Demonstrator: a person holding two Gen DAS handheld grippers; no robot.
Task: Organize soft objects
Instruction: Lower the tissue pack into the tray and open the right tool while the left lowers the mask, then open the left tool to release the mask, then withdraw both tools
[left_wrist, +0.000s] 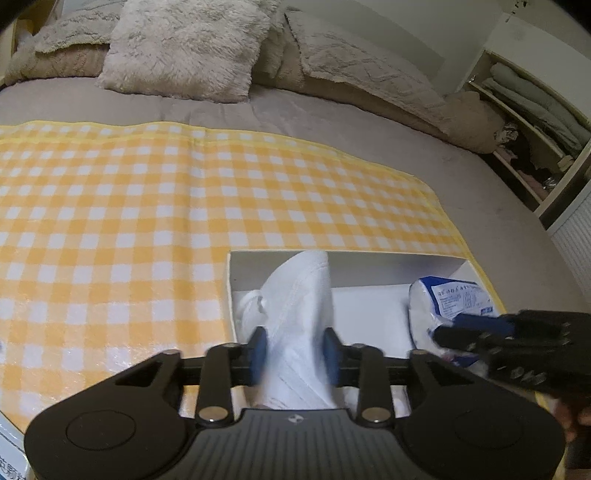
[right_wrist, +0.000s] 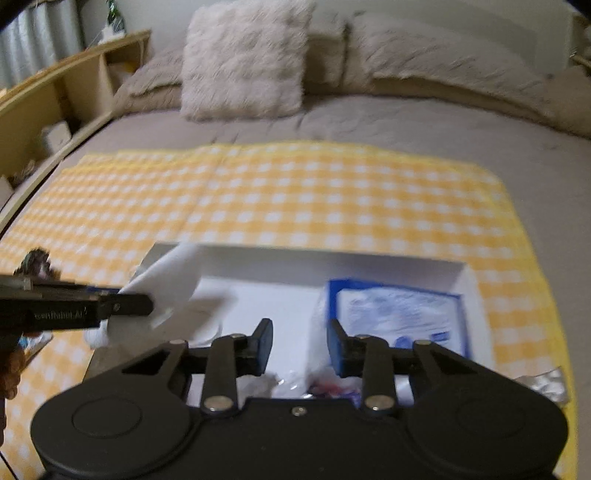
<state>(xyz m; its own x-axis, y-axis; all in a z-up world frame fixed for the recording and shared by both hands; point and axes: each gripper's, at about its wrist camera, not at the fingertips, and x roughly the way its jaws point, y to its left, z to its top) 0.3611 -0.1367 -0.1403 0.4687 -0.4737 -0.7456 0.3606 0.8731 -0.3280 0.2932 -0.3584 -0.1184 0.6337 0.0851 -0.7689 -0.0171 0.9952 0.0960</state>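
1. White terry cloth is what your left gripper (left_wrist: 293, 354) has hold of: its blue pads (left_wrist: 257, 356) press both sides of the white towel (left_wrist: 303, 295), which runs lengthwise straight ahead from the fingers, out over the left part of the white box (left_wrist: 369, 258).
2. The move turns on that axis: the towel's far end points into the box, so lowering along the fingers' line should lay it inside, left of the blue-and-white packet (left_wrist: 448, 302).
3. Your right gripper (right_wrist: 300, 345) hangs over the near edge of the box with its fingers partly apart. Blur hides whether the crinkled plastic below them is pinched; you cannot tell.
4. The packet lies just ahead and right of those fingers, against the box's right wall.
5. The box sits on the yellow checked cloth (left_wrist: 129, 206) spread on the bed.
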